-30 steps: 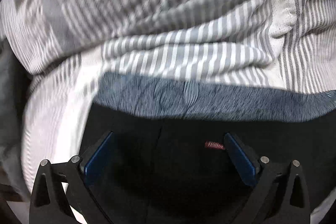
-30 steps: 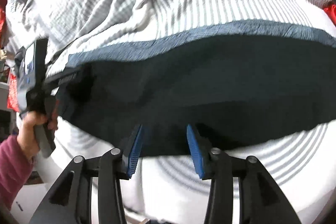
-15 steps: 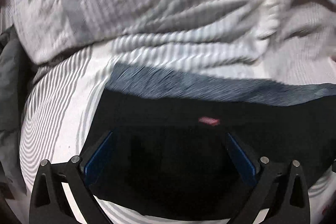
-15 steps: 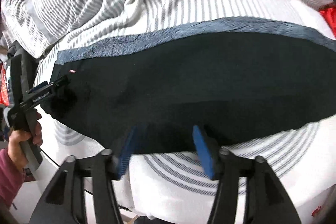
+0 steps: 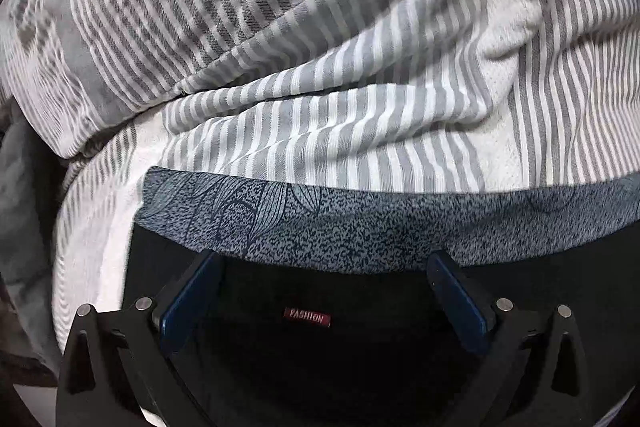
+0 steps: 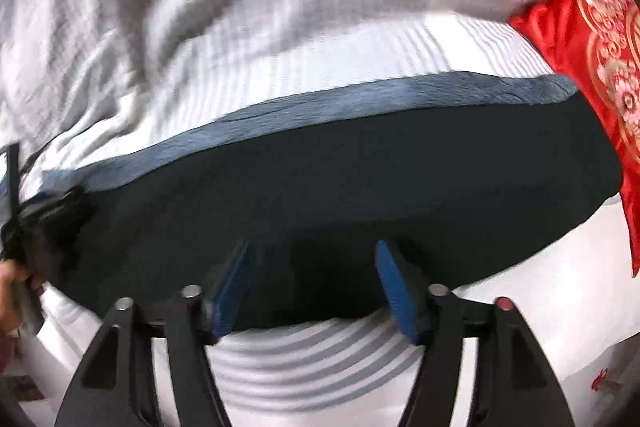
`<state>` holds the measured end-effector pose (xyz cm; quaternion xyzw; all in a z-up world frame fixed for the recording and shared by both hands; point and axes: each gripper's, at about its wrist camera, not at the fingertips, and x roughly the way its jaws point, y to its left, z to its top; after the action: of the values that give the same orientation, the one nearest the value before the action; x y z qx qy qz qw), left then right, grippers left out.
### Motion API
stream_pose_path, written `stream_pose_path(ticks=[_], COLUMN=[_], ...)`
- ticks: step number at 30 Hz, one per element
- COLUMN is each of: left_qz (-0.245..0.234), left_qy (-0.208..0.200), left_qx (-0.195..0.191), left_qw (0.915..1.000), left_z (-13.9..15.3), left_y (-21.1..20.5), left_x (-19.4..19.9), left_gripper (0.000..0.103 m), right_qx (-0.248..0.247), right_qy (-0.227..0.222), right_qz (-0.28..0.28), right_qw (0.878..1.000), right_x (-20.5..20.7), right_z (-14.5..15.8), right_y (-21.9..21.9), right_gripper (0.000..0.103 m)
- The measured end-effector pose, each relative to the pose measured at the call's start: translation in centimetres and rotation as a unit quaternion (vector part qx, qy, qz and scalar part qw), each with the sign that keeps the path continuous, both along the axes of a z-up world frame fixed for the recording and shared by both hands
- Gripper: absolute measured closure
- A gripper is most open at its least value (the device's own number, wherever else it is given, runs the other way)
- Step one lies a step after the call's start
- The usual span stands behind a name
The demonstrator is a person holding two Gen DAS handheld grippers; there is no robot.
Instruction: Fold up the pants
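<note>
Both grippers have dropped closer since a moment ago: left gripper [image 5: 324,269] and right gripper [image 6: 314,261] gape open over the black pants [image 6: 340,179], flat on the striped bedding [image 5: 320,131], blue-grey patterned band [image 5: 360,223] along the far edge.

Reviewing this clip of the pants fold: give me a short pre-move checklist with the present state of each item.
1. Left gripper open over the pants: ok, the jaws stand wide with the red label between them.
2. Right gripper open at the near edge of the pants: ok, nothing is pinched.
3. Pants lie flat on the striped bedding: ok, with the blue patterned band along the far edge.
4. Far end free: not ok, the red cushion overlaps it.
5. Layers aligned underneath: cannot tell.
</note>
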<state>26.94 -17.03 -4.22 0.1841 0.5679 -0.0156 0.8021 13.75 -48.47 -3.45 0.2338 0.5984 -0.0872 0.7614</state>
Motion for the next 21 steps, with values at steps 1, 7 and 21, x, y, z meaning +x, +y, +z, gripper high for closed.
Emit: stream_pose_path(ticks=[1, 7, 21], left_qz=[0.000, -0.003, -0.119], left_qy=[0.003, 0.013, 0.037], left_qx=[0.007, -0.024, -0.121], left_qw=[1.0000, 0.9996, 0.9848], left_z=[0.1, 3.1, 7.3], left_y=[-0.3, -4.3, -28.0], left_x=[-0.1, -2.4, -11.6], left_gripper=[0.000, 0.000, 0.000], right_qx=[0.031, 0.069, 0.224], right_qy=[0.008, -0.008, -0.091], right_qz=[-0.009, 0.009, -0.209], right_qw=[0.999, 0.998, 0.947], right_x=[-0.3, -1.6, -13.5], right_z=[-1.2, 0.8, -0.7], right_y=[-1.3, -3.6, -19.8], right_gripper=[0.029, 0.029, 0.029])
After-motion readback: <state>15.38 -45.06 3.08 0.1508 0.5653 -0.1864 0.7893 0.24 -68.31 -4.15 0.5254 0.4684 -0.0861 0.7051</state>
